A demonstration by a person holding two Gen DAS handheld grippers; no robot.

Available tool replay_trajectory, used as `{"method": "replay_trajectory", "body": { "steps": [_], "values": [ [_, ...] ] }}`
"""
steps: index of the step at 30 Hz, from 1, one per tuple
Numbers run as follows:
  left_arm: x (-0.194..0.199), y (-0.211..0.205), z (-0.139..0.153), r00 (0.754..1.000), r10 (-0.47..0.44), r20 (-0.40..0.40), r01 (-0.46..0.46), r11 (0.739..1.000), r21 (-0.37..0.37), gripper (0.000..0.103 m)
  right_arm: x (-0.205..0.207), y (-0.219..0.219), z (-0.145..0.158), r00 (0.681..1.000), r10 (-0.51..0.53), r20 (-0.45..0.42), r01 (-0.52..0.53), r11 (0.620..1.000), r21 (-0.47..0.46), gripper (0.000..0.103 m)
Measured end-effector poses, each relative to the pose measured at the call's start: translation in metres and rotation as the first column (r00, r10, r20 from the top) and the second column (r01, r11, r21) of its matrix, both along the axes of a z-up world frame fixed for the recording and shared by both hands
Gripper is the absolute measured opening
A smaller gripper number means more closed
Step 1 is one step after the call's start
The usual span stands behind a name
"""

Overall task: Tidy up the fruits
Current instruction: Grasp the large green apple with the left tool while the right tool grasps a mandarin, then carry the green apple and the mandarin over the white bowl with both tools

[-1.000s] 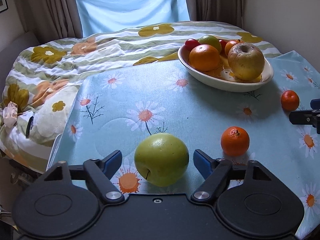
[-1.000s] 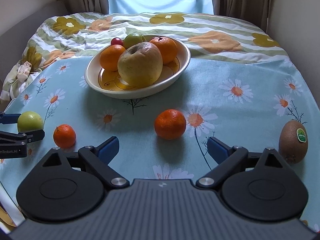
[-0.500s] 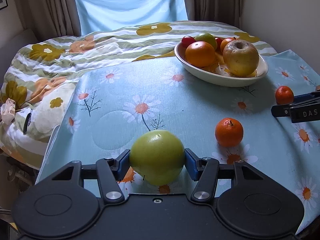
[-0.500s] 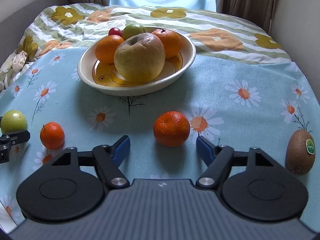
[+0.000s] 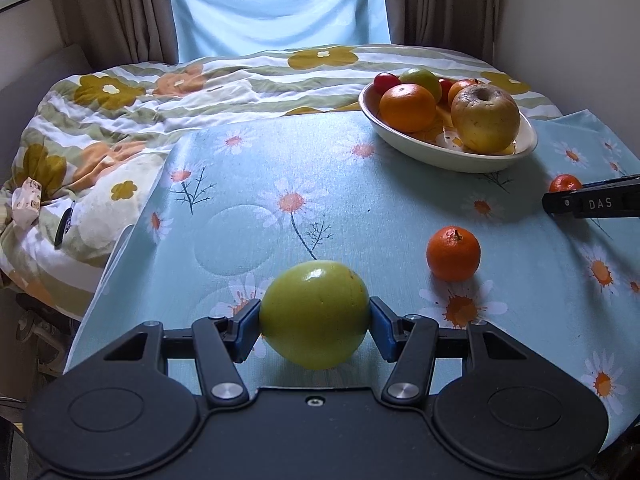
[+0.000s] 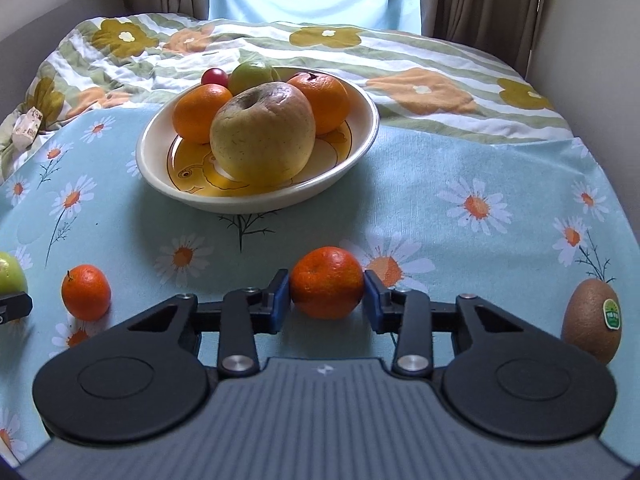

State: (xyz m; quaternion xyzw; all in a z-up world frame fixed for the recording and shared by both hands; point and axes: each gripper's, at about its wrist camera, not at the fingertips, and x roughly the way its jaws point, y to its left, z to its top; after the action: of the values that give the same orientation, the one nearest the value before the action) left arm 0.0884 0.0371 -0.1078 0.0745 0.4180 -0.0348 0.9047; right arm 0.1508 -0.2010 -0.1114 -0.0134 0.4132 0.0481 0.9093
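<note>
Because the bowl (image 6: 362, 148) toward the far edge of the cloth was where loose fruit belonged, you pinched the green apple (image 5: 314, 314) in your left gripper (image 5: 314, 322), while your right gripper (image 6: 326, 300) had just been closing, pads against the tangerine (image 6: 326, 287), both near the cloth's front edge.

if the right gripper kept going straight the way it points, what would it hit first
Nothing new at first: the right gripper already has its jaws closed on a mandarin. Pushed on, that fruit would probably press into the daisy tablecloth, short of the bowl.
</note>
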Motion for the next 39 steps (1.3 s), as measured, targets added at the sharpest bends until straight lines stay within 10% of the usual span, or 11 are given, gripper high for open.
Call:
{"method": "replay_trajectory", "body": {
  "steps": [24, 39],
  "values": [
    [-0.030, -0.039, 0.096, 0.991, 0.058, 0.119, -0.051, 0.997, -0.055, 0.061, -0.032, -0.012, 0.102, 0.990, 0.113, 0.084, -0.117, 0.992, 0.037, 0.053],
    [0.047, -0.072, 0.133, 0.984, -0.036, 0.173, 0.055, 0.993, -0.104, 0.061, 0.006, -0.023, 0.138, 0.992, 0.068, 0.106, -0.072, 0.997, 0.030, 0.053]
  ]
}}
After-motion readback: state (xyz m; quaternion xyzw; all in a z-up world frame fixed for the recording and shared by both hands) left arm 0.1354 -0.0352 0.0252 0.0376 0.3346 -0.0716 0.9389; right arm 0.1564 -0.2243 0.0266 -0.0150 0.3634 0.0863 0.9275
